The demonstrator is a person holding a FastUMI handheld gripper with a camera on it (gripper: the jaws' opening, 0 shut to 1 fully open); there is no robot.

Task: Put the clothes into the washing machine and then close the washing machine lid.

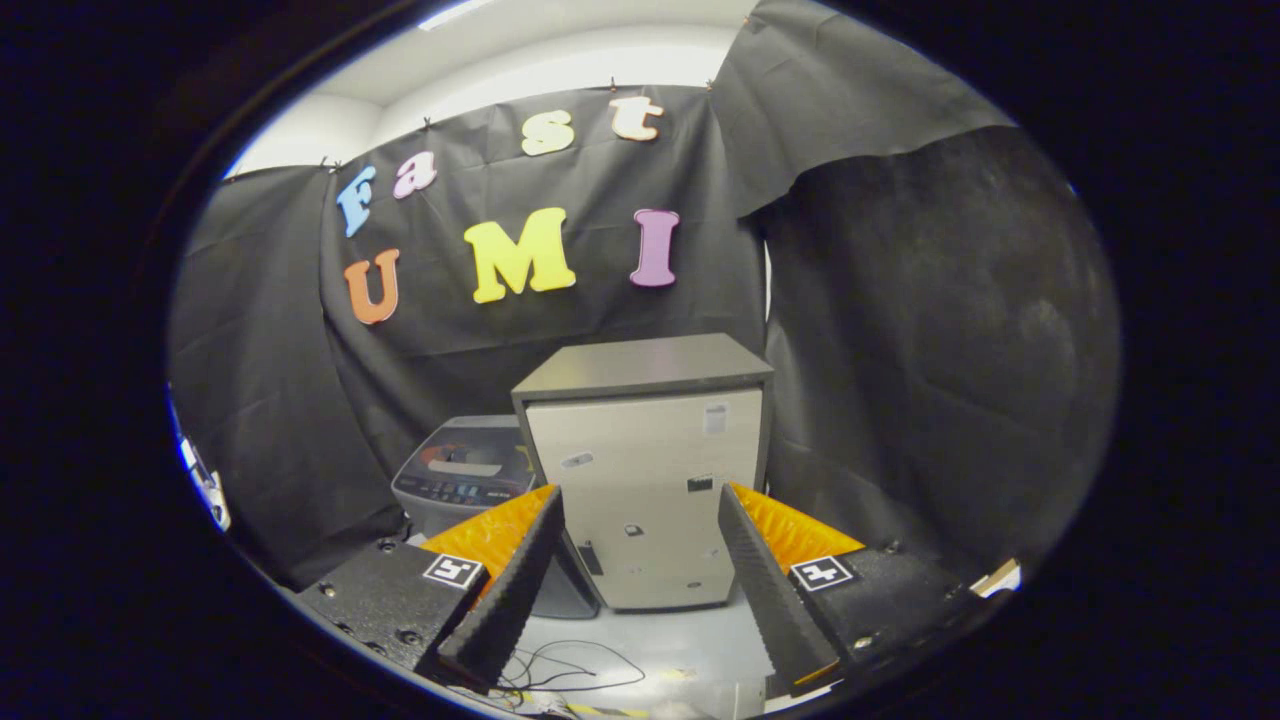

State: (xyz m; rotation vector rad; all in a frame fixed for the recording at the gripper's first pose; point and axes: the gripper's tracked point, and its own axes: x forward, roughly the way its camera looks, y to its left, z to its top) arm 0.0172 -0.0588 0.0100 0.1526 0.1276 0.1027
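The tongs (640, 570) hang spread, gripping nothing, well short of the washing machine (462, 480), whose lid looks shut.

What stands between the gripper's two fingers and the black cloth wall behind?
In the gripper view, a grey cabinet stands beyond the open gripper, framed by its fingers. The washing machine sits beside the cabinet, left of it.

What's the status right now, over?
Gripper open, holding nothing. Washing machine beyond the fingers, beside the cabinet, lid state unclear. Cables on floor ahead.
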